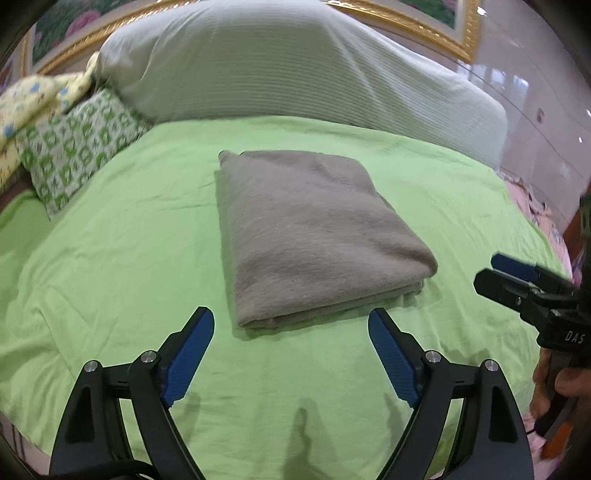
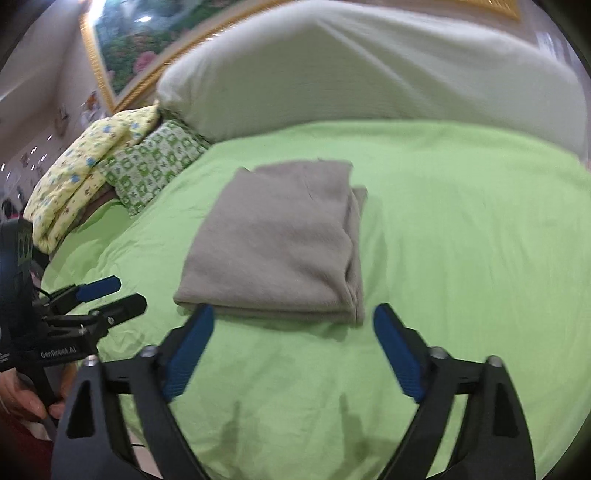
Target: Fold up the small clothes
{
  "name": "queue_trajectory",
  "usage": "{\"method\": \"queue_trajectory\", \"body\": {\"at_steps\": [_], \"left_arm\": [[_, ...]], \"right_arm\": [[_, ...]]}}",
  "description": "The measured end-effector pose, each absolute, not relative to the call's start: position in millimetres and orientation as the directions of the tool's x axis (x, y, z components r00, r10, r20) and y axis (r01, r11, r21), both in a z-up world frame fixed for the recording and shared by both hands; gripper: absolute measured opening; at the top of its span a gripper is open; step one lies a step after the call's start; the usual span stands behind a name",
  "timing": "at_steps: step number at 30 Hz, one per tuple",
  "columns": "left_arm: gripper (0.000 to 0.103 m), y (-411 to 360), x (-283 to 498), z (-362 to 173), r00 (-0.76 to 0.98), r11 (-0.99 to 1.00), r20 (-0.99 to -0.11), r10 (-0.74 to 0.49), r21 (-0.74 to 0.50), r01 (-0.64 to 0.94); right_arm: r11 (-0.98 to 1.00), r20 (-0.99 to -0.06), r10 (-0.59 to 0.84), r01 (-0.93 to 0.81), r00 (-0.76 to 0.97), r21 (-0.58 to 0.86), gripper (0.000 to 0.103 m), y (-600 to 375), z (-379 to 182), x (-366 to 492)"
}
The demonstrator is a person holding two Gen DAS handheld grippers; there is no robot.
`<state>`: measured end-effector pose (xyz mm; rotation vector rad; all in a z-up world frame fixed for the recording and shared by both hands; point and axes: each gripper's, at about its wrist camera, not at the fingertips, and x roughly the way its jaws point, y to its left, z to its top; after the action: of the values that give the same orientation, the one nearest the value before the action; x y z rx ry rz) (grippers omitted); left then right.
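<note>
A grey folded cloth (image 1: 310, 236) lies flat in a neat rectangle on the green bed sheet (image 1: 129, 258); it also shows in the right wrist view (image 2: 280, 243). My left gripper (image 1: 291, 325) is open and empty, just in front of the cloth's near edge. My right gripper (image 2: 293, 321) is open and empty, its fingers level with the cloth's near edge, not holding it. The right gripper also shows at the right of the left wrist view (image 1: 506, 273), and the left gripper at the left of the right wrist view (image 2: 118, 293).
A large white pillow (image 1: 295, 66) lies across the bed's head. A green-patterned cushion (image 1: 74, 147) and a yellow printed quilt (image 1: 33, 99) sit at the far left. A gold picture frame (image 1: 424, 29) hangs behind. Pink bedding (image 1: 535, 210) shows at the right edge.
</note>
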<state>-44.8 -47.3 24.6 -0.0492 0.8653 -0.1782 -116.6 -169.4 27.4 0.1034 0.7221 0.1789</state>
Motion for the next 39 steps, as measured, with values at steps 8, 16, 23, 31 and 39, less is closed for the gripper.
{"method": "queue_trajectory", "body": {"at_steps": [8,16,23,31,39], "left_arm": [[0.087,-37,-31,8,0.628,0.993,-0.769,-0.116,-0.082,0.083],[0.087,-29,-15,-4,0.626,0.998,-0.777,-0.059,-0.057,0.023],[0.088,-32,-10,-12,0.621,0.999,-0.782,-0.048,-0.037,0.030],[0.088,-36,-11,-16,0.621,0.999,-0.783,-0.040,-0.019,0.042],[0.088,-36,-11,-14,0.626,0.999,-0.779,-0.030,-0.012,0.032]], "right_arm": [[0.979,-0.681,0.202,-0.154,0.703,0.132,0.092,-157,14,-106],[0.979,-0.685,0.203,-0.134,0.700,0.153,0.093,-156,1,-93],[0.980,-0.694,0.199,-0.131,0.691,0.151,0.093,-155,-8,-86],[0.982,-0.700,0.191,-0.128,0.688,0.141,0.093,-152,-15,-83],[0.981,-0.696,0.196,-0.144,0.691,0.133,0.093,-151,-19,-83]]}}
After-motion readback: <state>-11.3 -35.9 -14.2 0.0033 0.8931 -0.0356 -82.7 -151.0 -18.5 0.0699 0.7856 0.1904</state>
